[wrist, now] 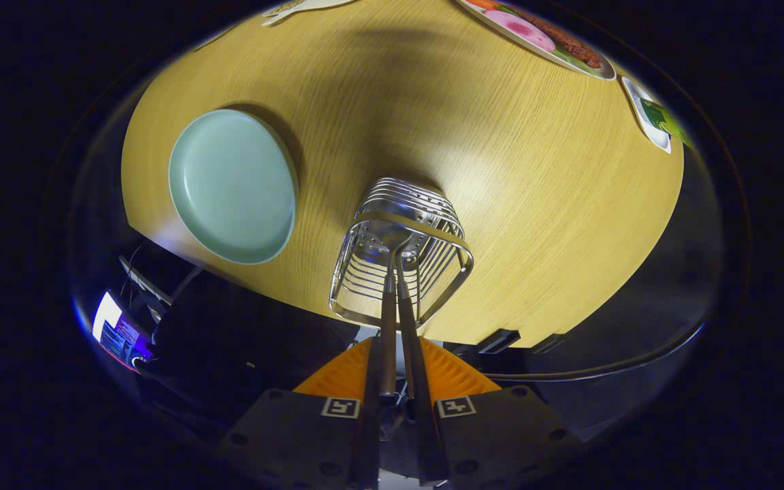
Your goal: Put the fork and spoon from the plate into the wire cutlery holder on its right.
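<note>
- Your gripper points steeply down at the wooden table, its fingers drawn close together and pinching two slim metal handles between them.
- Those handles run forward from the fingers into the wire cutlery holder, which stands just ahead of the fingers near the table's near edge.
- One handle ends in the spoon, whose bowl sits inside the holder; you cannot tell from here whether the second handle is the fork, since its head is hidden behind the spoon and the wires.
- The pale green plate lies to the left of the holder, apart from it, with nothing on it.
- Well beyond the holder, at the far side of the table, you have a printed plate picture, a small card beside it, and a pale cut-out shape.
- A lit screen glows below the table edge, left of the fingers.
</note>
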`<action>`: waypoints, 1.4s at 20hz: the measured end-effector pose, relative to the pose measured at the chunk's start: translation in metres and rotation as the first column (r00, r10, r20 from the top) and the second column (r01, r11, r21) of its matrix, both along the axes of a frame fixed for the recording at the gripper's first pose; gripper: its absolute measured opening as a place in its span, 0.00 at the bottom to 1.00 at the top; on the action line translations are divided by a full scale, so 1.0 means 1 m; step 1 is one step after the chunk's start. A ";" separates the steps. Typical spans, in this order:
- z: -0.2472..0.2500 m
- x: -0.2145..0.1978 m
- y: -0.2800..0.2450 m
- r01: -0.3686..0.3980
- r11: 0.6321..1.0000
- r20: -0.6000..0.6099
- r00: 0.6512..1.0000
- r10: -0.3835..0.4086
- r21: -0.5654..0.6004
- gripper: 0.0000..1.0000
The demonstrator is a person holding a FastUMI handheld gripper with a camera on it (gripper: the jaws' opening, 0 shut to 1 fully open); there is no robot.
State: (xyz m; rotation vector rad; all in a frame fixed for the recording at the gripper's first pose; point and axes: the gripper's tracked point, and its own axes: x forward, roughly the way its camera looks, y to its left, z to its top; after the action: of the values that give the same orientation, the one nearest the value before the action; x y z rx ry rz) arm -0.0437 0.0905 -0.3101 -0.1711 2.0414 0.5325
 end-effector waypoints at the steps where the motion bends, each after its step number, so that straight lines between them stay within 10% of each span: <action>1: -0.001 0.000 -0.001 0.001 1.000 0.015 1.000 -0.001 0.006 0.30; 6: 0.000 0.009 -0.005 0.058 0.995 0.153 0.986 -0.069 0.075 0.99; 12: 0.022 0.040 -0.017 0.235 0.946 0.425 0.850 -0.311 0.222 1.00; 15: 0.040 0.053 -0.030 0.295 0.910 0.567 0.712 -0.413 0.292 1.00; 20: 0.083 0.080 -0.068 0.367 0.847 0.776 0.368 -0.512 0.385 1.00; 28: 0.150 0.054 -0.090 0.242 0.814 0.831 0.053 -0.554 0.527 0.99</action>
State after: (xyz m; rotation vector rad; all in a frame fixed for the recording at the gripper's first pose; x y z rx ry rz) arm 0.0100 0.0007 -0.1599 0.2163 0.5794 0.1626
